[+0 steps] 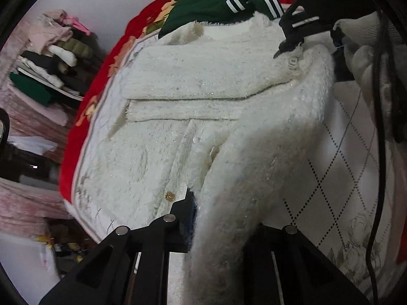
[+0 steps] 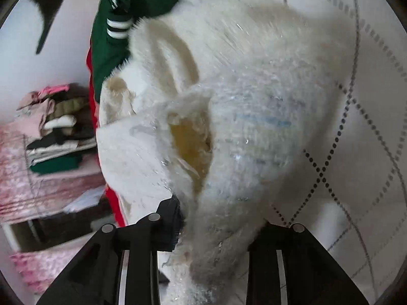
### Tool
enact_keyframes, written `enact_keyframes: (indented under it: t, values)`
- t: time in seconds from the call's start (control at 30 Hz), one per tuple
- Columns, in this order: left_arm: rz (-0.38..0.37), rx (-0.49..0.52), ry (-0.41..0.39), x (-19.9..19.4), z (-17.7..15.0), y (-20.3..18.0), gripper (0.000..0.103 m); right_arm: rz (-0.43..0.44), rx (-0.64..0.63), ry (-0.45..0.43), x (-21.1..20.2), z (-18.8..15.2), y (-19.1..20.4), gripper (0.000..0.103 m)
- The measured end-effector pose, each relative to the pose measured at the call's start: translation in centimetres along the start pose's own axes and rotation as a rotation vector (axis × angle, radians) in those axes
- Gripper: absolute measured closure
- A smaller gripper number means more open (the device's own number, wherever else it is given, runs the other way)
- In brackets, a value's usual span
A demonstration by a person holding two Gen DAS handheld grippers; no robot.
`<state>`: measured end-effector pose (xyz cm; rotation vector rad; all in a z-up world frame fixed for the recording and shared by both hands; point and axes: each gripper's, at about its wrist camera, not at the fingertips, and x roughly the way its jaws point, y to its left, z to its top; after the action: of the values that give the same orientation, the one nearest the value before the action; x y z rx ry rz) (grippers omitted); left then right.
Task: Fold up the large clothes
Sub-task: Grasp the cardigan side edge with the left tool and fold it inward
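the white fuzzy cardigan (image 1: 193,117) lies on the bed (image 1: 338,178), one sleeve already folded across its chest. its long axis runs away from the left gripper (image 1: 218,218), which is clamped on the near edge. the right gripper (image 1: 290,43) pinches the far shoulder end. the raised flap lies rightward and looks set to swing left over the body.

We see the white cardigan (image 1: 193,84) as long-piled fuzzy cloth flecked with glinting threads; beside it, the bed cover (image 1: 338,167) is smooth matt quilted fabric; beyond the cardigan, the green garment (image 1: 203,7) looks like flat matt knit; the red blanket (image 1: 76,137) at the cardigan's edge seems plush, though blurred; the left gripper (image 1: 218,218) is matt black plastic with shiny metal studs.
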<state>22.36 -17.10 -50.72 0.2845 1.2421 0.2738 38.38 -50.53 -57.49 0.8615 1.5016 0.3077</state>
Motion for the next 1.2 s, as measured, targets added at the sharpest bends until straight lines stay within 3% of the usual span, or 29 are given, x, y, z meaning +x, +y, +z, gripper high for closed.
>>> enact_keyframes:
  t: [0.17,0.33,0.53,0.57,0.63,0.67,0.7,0.73,0.77,0.83,0.87,0.9,0.93,1.0,1.1,1.2]
  values:
    - [-0.122,-0.052,-0.004,-1.1,1.0,6.5,0.091,-0.092,-0.093,-0.058,-2.8,-2.2,7.7,0.075]
    - [-0.203,-0.195,0.024,-0.2,2.6,15.4,0.09,-0.159,-0.2,-0.07,-2.9,-3.2,17.1,0.075]
    - [-0.228,-0.392,0.118,6.9,2.7,24.8,0.084,-0.3,-0.318,0.004,7.1,-4.2,28.7,0.074]
    - [-0.231,-0.419,0.136,8.3,2.5,26.0,0.081,-0.332,-0.332,0.028,9.5,-4.3,30.1,0.072]
    - [-0.246,-0.49,0.176,11.3,1.8,28.7,0.078,-0.366,-0.367,0.089,14.3,-4.4,32.0,0.055]
    - [-0.26,-0.525,0.198,12.4,1.4,30.0,0.076,-0.37,-0.399,0.138,17.2,-4.3,32.8,0.042]
    - [-0.283,-0.578,0.216,13.3,0.7,31.4,0.073,-0.347,-0.421,0.175,19.5,-4.3,33.4,0.026]
    - [-0.282,-0.616,0.218,13.6,0.3,32.4,0.071,-0.302,-0.429,0.217,21.2,-4.2,34.0,0.021]
    - [-0.273,-0.645,0.21,13.8,-0.3,33.4,0.067,-0.279,-0.429,0.239,21.5,-4.3,33.8,0.015]
    - [-0.237,-0.681,0.209,13.6,-1.2,34.6,0.056,-0.175,-0.417,0.258,20.6,-4.1,33.7,0.015]
    - [-0.23,-0.709,0.204,13.6,-1.7,35.1,0.043,-0.118,-0.407,0.258,19.6,-3.9,33.3,0.015]
    - [-0.215,-0.733,0.207,13.6,-2.1,35.4,0.031,-0.071,-0.39,0.246,18.6,-3.4,32.6,0.015]
    - [-0.203,-0.746,0.208,13.7,-2.4,35.3,0.029,-0.029,-0.364,0.202,16.2,-2.9,31.4,0.015]
    - [-0.193,-0.746,0.23,14.6,-2.3,34.8,0.029,-0.051,-0.331,0.102,12.1,-2.0,28.6,0.015]
    - [-0.114,-0.715,0.274,17.9,-1.9,33.4,0.029,-0.178,-0.269,-0.032,7.3,-0.1,23.2,0.015]
    - [-0.114,-0.732,0.314,21.3,-1.9,32.8,0.027,-0.214,-0.191,-0.048,6.9,2.4,18.0,0.015]
